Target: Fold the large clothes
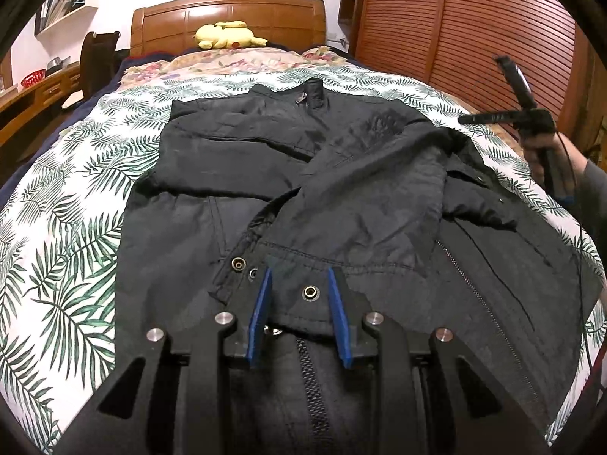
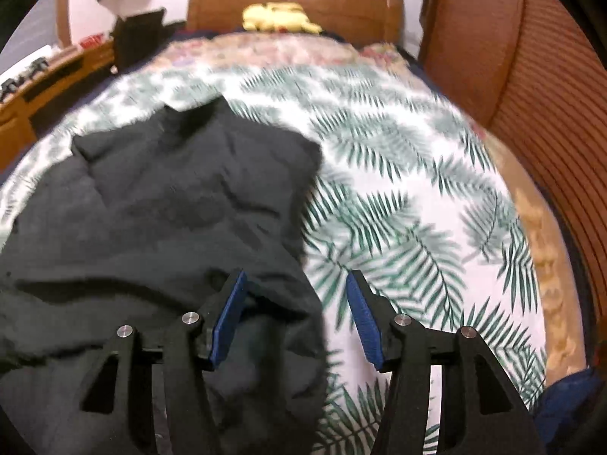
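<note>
Left gripper (image 1: pixel 299 303) is narrowly parted, its blue pads (image 1: pixel 261 311) bracketing the snap-studded cuff of the black jacket (image 1: pixel 303 174); whether the pads actually press on the fabric cannot be told. That cuff ends a sleeve (image 1: pixel 364 204) folded diagonally across the jacket's front.

Right gripper (image 2: pixel 296 314) stands moderately open and holds nothing: its left pad hangs above the jacket's edge (image 2: pixel 265 303), its right pad above bare bedspread. In the left wrist view the same tool appears raised at the right, gripped by a hand (image 1: pixel 546 155), clear of the cloth.

Jacket lies flat, collar toward the headboard (image 1: pixel 227 19), zipper (image 1: pixel 315 390) running toward the camera, on the palm-leaf bedspread (image 1: pixel 76 227) covering the bed.

Beyond: floral bedding (image 1: pixel 242 60), yellow plush toy (image 1: pixel 227 34) against the headboard, slatted wooden wardrobe (image 1: pixel 474 19) at right. Red basket (image 1: pixel 33 76) sits on the wooden bench (image 1: pixel 38 94) at left; contents not discernible.
</note>
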Available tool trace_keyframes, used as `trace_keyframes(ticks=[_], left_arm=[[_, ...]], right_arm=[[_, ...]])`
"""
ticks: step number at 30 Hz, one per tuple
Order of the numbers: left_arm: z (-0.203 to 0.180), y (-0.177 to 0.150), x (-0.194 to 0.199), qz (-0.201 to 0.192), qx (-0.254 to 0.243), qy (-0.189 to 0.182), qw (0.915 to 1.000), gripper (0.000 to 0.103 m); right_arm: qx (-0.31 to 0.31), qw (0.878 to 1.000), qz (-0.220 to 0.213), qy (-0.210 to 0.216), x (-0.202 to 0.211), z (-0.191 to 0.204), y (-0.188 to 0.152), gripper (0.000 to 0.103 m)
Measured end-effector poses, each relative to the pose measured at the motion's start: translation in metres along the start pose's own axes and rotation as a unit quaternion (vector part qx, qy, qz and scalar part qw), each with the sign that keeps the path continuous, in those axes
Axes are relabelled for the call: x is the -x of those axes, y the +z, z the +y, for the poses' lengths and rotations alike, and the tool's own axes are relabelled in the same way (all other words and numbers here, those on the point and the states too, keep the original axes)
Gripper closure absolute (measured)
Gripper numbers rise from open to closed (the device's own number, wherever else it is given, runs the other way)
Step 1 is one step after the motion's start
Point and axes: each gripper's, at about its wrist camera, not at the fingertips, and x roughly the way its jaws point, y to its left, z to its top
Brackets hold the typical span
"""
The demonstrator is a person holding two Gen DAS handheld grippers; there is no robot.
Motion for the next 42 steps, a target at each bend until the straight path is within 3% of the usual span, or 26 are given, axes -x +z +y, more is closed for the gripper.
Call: trace_keyframes(ticks=[6, 9, 13, 16, 20, 27, 42], left_arm=[[-0.001, -0.001, -0.001, 0.002, -0.003, 0.003, 1.0, 0.075], [-0.002, -0.001, -0.004, 0.006, -0.006, 0.004, 1.0, 0.075], [-0.002, -0.002, -0.004, 0.007, -0.007, 0.004, 0.9999, 0.075], [-0.002, -0.002, -0.006, 0.01, -0.008, 0.004, 0.9999, 0.075], [-0.003, -0.003, -0.008, 0.013, -0.011, 0.006, 0.9998, 0.075], [-0.005, -0.004, -0.009, 0.015, -0.016, 0.013, 0.9997, 0.075], [-0.007, -0.004, -0.005, 0.016, -0.019, 0.014, 0.9996, 0.075]], right_arm=[[0.031, 0.999, 0.001, 0.016, -0.016, 0.04, 0.021, 0.051], [0.044, 0.998, 0.026, 0.021, -0.041, 0.059, 0.017, 0.051], [0.069, 0.995, 0.074, -0.003, -0.085, 0.068, -0.005, 0.051], [0.047, 0.997, 0.06, 0.002, -0.089, 0.063, -0.009, 0.05], [0.065, 0.995, 0.067, -0.021, -0.084, 0.068, -0.009, 0.05], [0.04, 0.998, 0.047, -0.005, -0.021, 0.074, -0.032, 0.05], [0.033, 0.998, 0.05, 0.03, 0.102, 0.081, -0.154, 0.05]])
